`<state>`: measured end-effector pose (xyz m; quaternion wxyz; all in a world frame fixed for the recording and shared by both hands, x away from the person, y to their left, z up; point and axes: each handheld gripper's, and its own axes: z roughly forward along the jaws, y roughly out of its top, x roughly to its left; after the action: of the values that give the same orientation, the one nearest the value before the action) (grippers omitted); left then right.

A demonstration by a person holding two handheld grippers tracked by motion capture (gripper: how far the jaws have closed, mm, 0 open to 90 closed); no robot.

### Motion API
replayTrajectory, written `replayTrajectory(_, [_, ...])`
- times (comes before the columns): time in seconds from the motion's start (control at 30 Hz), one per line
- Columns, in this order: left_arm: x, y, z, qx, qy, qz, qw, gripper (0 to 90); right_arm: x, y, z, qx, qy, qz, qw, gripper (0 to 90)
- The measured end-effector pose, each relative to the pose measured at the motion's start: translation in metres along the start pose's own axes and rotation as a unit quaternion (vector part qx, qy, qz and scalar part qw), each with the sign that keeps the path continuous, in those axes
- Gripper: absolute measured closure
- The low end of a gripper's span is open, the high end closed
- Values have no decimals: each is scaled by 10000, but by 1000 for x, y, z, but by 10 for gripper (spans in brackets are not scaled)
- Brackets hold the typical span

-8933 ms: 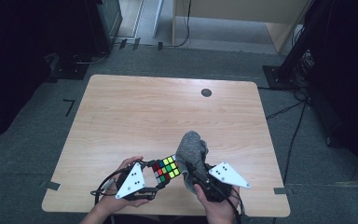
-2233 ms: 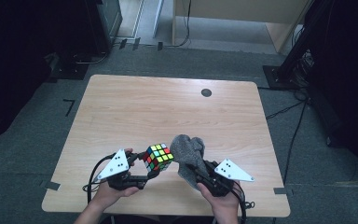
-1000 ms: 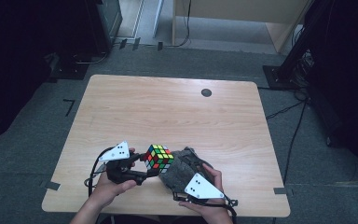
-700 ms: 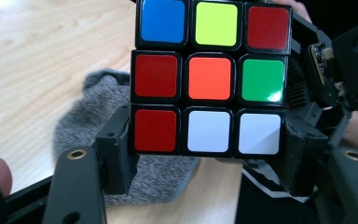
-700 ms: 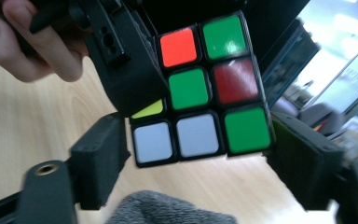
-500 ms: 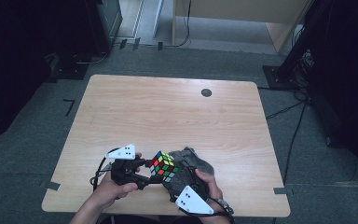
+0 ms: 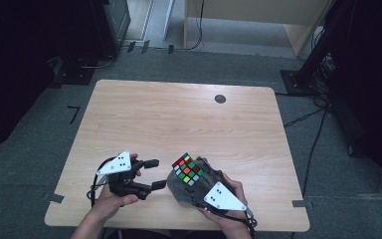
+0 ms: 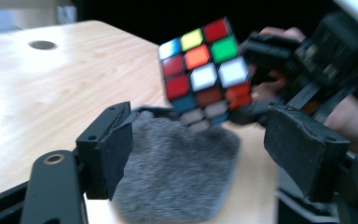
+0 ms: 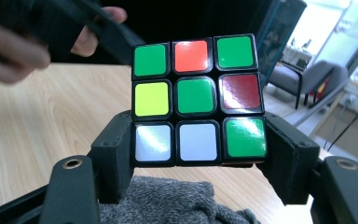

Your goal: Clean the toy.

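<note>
Custody of the multicoloured plastic puzzle cube [image 9: 198, 100] is passing to the right hand-held gripper [image 9: 198, 156], now clamping it above the grey fuzzy cloth [image 8: 177, 179], while the left hand-held gripper [image 7: 151, 174] is opening, empty, beside it.

high: above, looking down | claw views: close, level | shared: cube [image 7: 188, 168]

floor: grey carpet [image 7: 40, 149] | furniture: wooden table [image 7: 179, 114] | surroundings: dark
</note>
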<state>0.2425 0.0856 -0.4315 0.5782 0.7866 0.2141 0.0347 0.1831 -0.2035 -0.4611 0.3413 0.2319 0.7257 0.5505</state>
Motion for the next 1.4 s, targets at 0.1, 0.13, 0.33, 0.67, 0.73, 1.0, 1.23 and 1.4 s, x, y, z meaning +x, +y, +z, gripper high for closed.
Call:
replayTrajectory(0.1, [-6,-3,3,34,325,377,9988,213,-5,3,-3,-48,-34,291,9996,347])
replayTrajectory(0.13, [-9,-4,5,54,480,552,9973,208,-6,5,-4,-61,-32,415,9991,348])
replayTrajectory(0.33, [-24,-9,16,258,995,1244,9869,169,-9,14,-9,-90,-55,1137,9935,347])
replayTrajectory(0.67, [-39,-16,30,470,1529,2010,9664,165,-1,28,-9,145,377,1930,9804,348])
replayTrajectory(0.73, [-41,-16,29,343,1415,2105,9667,164,2,29,-7,196,454,2009,9784,348])
replayTrajectory(1.0, [-47,-17,29,219,1387,2333,9622,172,10,31,-2,433,673,2363,9684,347])
replayTrajectory(1.23, [-57,-19,34,185,1499,2726,9502,239,15,30,2,623,849,2650,9585,347])
replayTrajectory(1.4, [-57,-20,33,245,1575,2730,9487,319,12,27,4,682,995,2989,9466,341])
